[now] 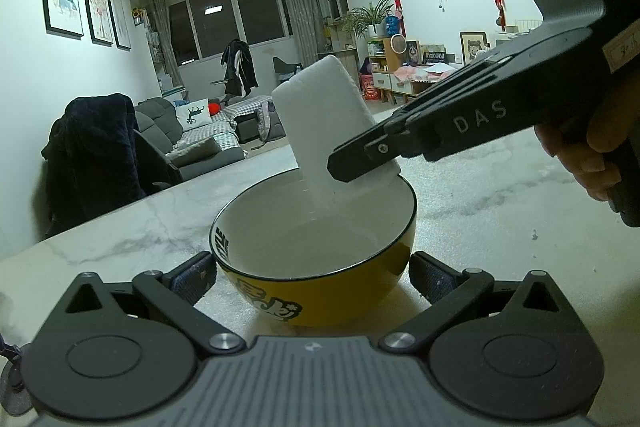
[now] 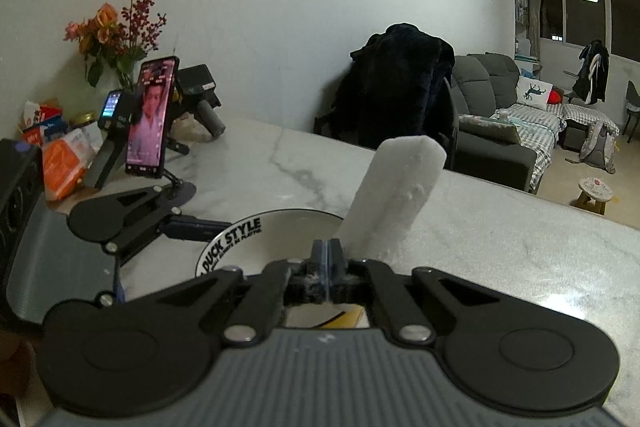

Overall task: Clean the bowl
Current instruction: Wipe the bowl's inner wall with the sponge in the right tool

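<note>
- The bowl [image 1: 316, 259] sits on the marble counter [image 1: 480, 195]. It is yellow outside and white inside, and it stands the right way up.
- My left claw [image 1: 312, 277] is wide open, with one finger on each side of the bowl. The fingers look very close to its sides, but I cannot tell if they press on it. I think I keep them there so the bowl will not slide when I rub it.
- My right claw [image 1: 362, 163] is shut tight on a white sponge [image 1: 324, 123]. It holds the sponge near the low end, so most of the sponge sticks up.
- The low tip of the sponge dips inside the bowl, by the far wall. That is the part that can wipe.
- My right hand [image 1: 580, 155] comes in from the right side, and the claw points down at a slant into the bowl.
- My left claw lies low and flat, near the counter, pointing straight at the bowl.
- The inside of the bowl looks white and plain. I cannot tell if dirt is left.
</note>
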`<state>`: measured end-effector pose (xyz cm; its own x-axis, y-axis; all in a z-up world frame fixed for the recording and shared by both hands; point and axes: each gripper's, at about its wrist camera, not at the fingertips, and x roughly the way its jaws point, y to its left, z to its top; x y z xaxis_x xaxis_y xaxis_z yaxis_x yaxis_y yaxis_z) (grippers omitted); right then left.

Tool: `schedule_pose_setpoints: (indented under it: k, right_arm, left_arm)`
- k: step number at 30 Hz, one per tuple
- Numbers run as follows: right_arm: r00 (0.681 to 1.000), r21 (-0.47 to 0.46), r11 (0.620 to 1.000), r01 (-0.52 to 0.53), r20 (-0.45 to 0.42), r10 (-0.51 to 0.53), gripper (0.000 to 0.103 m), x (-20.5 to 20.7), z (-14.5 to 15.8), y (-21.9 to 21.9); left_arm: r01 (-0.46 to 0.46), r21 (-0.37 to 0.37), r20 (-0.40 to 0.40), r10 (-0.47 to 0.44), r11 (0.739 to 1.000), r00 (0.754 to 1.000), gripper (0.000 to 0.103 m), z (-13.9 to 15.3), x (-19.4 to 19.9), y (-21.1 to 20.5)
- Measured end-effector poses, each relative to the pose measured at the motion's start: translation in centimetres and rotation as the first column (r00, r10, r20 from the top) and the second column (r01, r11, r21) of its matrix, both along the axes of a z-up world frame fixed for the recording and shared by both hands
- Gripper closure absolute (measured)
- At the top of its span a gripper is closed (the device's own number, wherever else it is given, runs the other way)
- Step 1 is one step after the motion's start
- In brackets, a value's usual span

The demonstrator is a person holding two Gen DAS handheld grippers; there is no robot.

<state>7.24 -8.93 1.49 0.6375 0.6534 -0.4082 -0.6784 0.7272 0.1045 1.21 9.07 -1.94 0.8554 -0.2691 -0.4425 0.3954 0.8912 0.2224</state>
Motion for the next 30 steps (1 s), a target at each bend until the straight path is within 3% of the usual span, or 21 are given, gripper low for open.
schedule_pose_setpoints:
  k: [12, 26, 30]
  right_arm:
    - [0.985, -0.186, 0.982, 0.036, 0.175, -0.002, 0.086, -1.4, -0.5, 1.6]
    - [0.927, -0.389, 0.913, 0.119, 0.374, 0.038, 0.085, -3.1, -1.1, 3.6]
    - [0.907, -0.429, 0.889, 0.16, 0.42, 0.039, 0.091, -3.1, -1.6, 4.3]
  left_arm:
    - [0.0, -0.003, -0.001, 0.0, 1.0, 1.0, 0.001, 0.3, -0.1, 0.4]
    - [0.0, -0.003, -0.003, 0.0, 1.0, 1.0, 0.001, 0.4, -0.3, 0.3]
    - [0.0, -0.005, -0.005, 0.0, 1.0, 1.0, 0.001, 0.5, -0.3, 0.4]
